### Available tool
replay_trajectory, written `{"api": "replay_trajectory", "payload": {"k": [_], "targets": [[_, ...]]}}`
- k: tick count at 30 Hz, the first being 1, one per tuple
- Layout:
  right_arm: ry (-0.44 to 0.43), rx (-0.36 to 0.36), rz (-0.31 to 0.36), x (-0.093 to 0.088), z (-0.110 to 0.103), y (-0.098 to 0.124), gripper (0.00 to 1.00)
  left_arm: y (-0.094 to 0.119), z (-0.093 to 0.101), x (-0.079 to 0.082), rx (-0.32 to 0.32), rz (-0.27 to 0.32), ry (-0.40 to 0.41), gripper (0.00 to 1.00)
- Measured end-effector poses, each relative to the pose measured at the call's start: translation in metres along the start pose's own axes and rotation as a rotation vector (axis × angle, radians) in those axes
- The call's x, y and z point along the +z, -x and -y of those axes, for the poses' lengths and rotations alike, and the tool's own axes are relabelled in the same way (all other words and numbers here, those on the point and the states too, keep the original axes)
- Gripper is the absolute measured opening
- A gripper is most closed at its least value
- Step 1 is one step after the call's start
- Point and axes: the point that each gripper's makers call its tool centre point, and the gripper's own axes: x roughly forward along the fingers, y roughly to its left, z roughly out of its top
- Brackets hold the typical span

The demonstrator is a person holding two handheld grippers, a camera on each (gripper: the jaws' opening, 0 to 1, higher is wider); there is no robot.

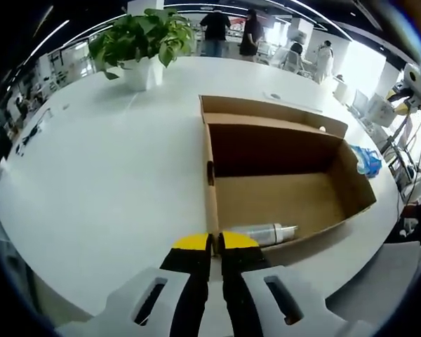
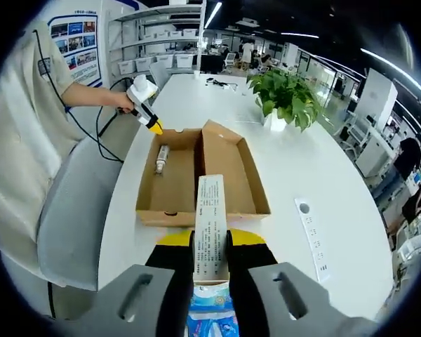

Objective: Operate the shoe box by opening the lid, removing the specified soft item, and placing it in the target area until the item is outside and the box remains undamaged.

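Right gripper (image 2: 210,242) first: my jaws are clamped on a long white carton (image 2: 210,226) printed with small text, its blue-and-white end sticking back toward the camera, and I'm holding it up above the table (image 2: 316,175) just short of the box (image 2: 228,165). The box sits open ahead, lid laid flat to the right like a second tray, and a pale tube (image 2: 161,159) lies in the left compartment (a small bottle or tube, I can't tell which). At the box's far left corner I can see my left gripper (image 2: 153,125), yellow tips right at the cardboard rim, with my hand (image 2: 121,103) on it and a black cable trailing off behind. A grey chair (image 2: 74,225) is tucked against the table's left edge below my sleeve. To the right of the box a white strip (image 2: 312,235) with dots lies flat on the table, and a plant (image 2: 288,95) in a white pot stands farther back, well apart from the box. Now the left gripper (image 1: 215,242): jaws pressed together with nothing visible between them, tips at the box's (image 1: 274,193) near edge, the tube (image 1: 263,233) lying just inside, beside the tips. The plant (image 1: 142,38) is far left, something blue (image 1: 367,160) lies beyond the box's right wall, and people (image 1: 228,31) stand at the far end of the room.
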Motion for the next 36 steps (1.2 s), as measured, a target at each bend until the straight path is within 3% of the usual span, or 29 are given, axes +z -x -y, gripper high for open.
{"api": "replay_trajectory", "payload": {"k": [18, 36], "targets": [[-0.023, -0.075, -0.075, -0.054, 0.038, 0.015, 0.15, -0.001, 0.0, 0.0, 0.015, -0.029, 0.005, 0.01], [-0.042, -0.086, -0.18, -0.116, 0.06, -0.006, 0.15, -0.002, -0.002, -0.001, 0.021, -0.03, 0.029, 0.01]]}}
